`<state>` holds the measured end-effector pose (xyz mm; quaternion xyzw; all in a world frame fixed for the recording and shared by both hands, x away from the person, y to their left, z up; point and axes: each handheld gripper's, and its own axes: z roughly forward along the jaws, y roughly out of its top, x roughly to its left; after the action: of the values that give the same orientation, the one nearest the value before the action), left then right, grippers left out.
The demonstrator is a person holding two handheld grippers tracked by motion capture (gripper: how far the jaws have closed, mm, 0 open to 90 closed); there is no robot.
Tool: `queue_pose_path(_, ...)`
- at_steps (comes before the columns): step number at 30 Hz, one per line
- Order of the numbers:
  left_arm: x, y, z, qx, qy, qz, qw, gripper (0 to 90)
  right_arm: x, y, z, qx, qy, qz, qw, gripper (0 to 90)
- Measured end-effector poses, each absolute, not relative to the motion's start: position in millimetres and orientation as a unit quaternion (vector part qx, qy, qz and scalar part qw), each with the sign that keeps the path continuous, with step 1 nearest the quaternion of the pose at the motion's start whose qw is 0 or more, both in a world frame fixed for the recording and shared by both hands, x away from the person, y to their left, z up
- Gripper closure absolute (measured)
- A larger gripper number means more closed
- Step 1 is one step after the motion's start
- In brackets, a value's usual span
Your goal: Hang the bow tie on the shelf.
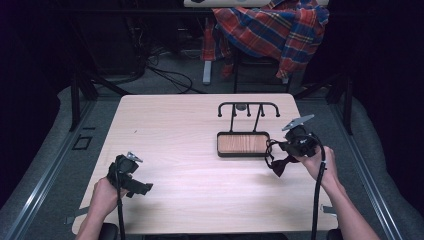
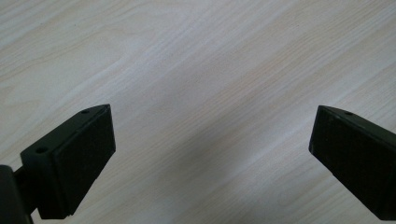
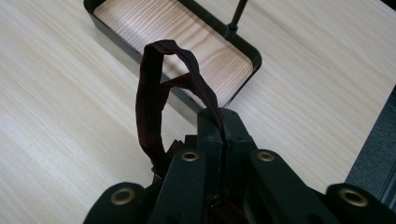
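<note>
A dark bow tie (image 1: 279, 165) is clamped in the right tool (image 3: 223, 122) beside the tray stand (image 1: 243, 144); the left tool (image 2: 205, 149) is held agape near the surface's (image 1: 190, 150) front-left corner.

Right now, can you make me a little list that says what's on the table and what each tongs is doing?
table: light wood
stand: black rack with wooden tray base, right of the table's middle
bow tie: dark, with strap, hanging beside the tray
right tongs: shut on the bow tie's strap
left tongs: open, nothing between them, over bare table
behind the table: plaid shirt draped on a chair
</note>
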<state>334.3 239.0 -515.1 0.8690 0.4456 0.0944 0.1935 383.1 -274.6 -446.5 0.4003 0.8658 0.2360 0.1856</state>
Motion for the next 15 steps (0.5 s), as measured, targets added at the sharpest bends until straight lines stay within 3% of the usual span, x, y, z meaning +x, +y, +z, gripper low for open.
queue_pose_path(15,334.0,239.6,-515.3,0.870,0.443,0.093,0.194,0.5,396.4,-277.0,-430.6,0.424,0.845,0.259,0.198,88.2)
